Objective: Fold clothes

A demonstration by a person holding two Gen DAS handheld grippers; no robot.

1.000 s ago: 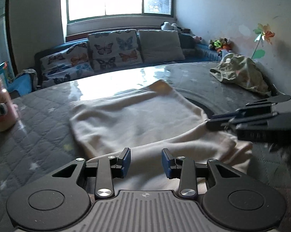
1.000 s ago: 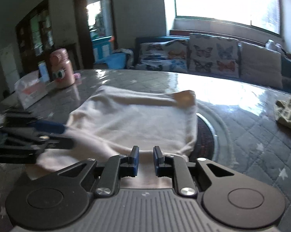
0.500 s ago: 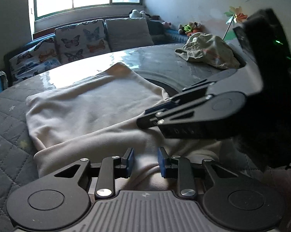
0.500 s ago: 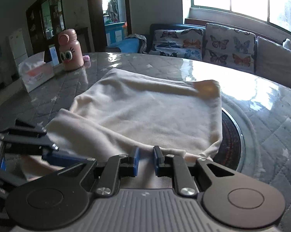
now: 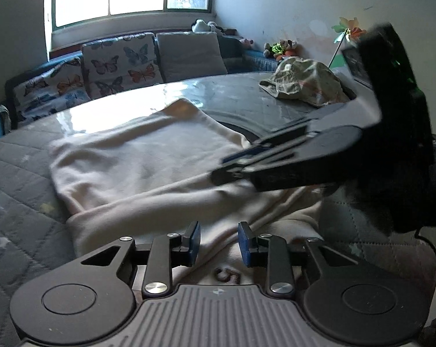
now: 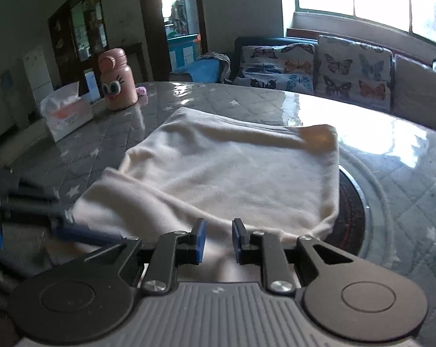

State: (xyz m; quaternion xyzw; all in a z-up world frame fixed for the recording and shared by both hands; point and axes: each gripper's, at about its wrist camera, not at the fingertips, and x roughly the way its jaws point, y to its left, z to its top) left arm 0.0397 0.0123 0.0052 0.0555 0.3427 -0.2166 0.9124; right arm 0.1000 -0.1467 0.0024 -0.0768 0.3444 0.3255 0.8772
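A cream garment lies partly folded on the grey quilted table; it also shows in the right wrist view. Its near edge is bunched up under both grippers. My left gripper is open just above the near hem, with nothing between its blue pads. My right gripper is open over the near right edge of the garment, and it crosses the left wrist view from the right. The left gripper shows blurred at the left of the right wrist view.
A crumpled olive garment lies at the far right of the table. A pink bottle and a tissue box stand at the far left. A round black hotplate is set in the table under the garment's right edge. A sofa with butterfly cushions stands behind.
Both grippers have opened wider. The right gripper has swung in close beside the left one and the near edge of the garment has bunched up.
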